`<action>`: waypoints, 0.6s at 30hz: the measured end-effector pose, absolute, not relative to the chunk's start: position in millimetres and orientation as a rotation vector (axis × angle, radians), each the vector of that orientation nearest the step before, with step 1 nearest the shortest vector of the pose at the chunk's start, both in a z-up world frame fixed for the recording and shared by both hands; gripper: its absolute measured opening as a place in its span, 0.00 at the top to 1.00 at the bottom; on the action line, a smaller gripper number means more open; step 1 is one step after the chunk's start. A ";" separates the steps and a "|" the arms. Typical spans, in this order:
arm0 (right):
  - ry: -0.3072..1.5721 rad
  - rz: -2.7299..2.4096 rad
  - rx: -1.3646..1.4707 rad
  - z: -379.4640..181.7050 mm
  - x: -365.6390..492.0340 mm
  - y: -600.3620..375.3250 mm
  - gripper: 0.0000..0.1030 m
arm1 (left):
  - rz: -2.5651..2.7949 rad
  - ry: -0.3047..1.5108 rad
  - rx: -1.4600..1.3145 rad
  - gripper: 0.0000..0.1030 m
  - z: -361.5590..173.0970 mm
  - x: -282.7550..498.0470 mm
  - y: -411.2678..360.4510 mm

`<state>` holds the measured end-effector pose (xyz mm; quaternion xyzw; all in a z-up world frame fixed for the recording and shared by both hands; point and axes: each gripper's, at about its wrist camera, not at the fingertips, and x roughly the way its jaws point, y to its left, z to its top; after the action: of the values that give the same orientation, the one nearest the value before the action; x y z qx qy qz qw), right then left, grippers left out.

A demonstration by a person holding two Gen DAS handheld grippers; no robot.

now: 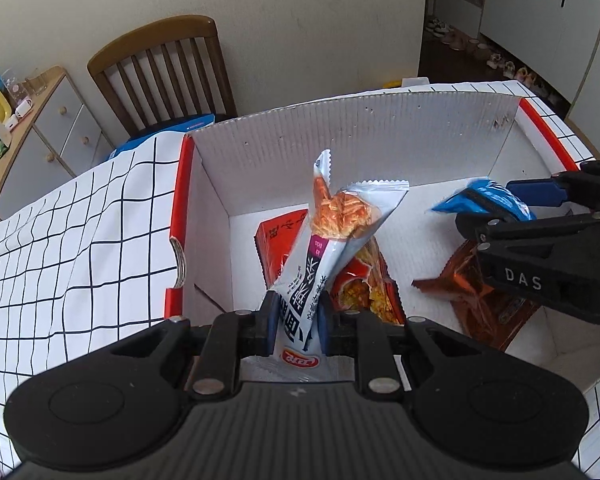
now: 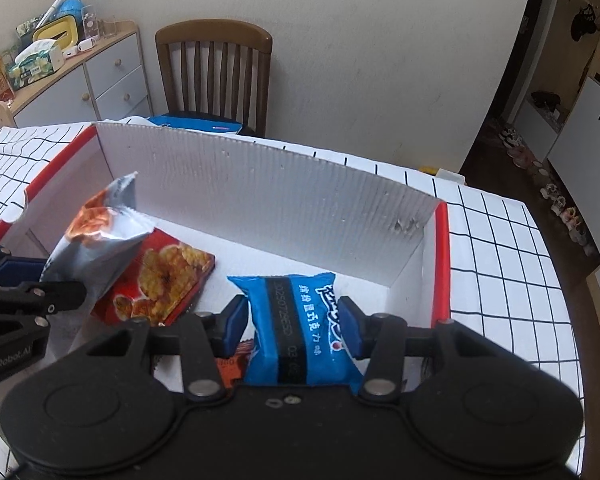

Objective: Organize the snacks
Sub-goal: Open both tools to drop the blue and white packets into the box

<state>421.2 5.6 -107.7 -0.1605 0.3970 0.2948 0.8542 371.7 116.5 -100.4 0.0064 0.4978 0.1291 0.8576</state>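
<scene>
Left tongs (image 1: 296, 320) gripping silver packets (image 1: 320, 240), right tongs (image 2: 292, 324) gripping blue packet (image 2: 300, 328), both hanging over the box (image 2: 284, 196) on the desk (image 2: 500, 264).

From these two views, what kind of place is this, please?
Most likely a home dining area. A wooden chair stands at a table with a grid-pattern cloth, a sideboard carries household clutter, and shoes line a hallway floor beyond.
</scene>
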 end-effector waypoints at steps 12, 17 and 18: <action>0.797 0.633 -0.323 -97.7 409.1 -6.1 0.32 | 0.287 1.037 -0.034 0.80 -96.4 362.7 117.7; 0.778 0.641 -0.306 -86.6 400.4 -11.9 0.27 | 0.266 1.024 -0.072 0.66 -90.4 354.8 117.8; 0.774 0.643 -0.305 -84.2 398.3 -13.3 0.27 | 0.262 1.016 -0.073 0.55 -88.5 352.9 117.2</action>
<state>398.3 -13.3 -84.2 -0.1456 0.3694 0.3070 0.8649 352.9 117.2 -88.5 -0.0349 0.4850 0.1251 0.8648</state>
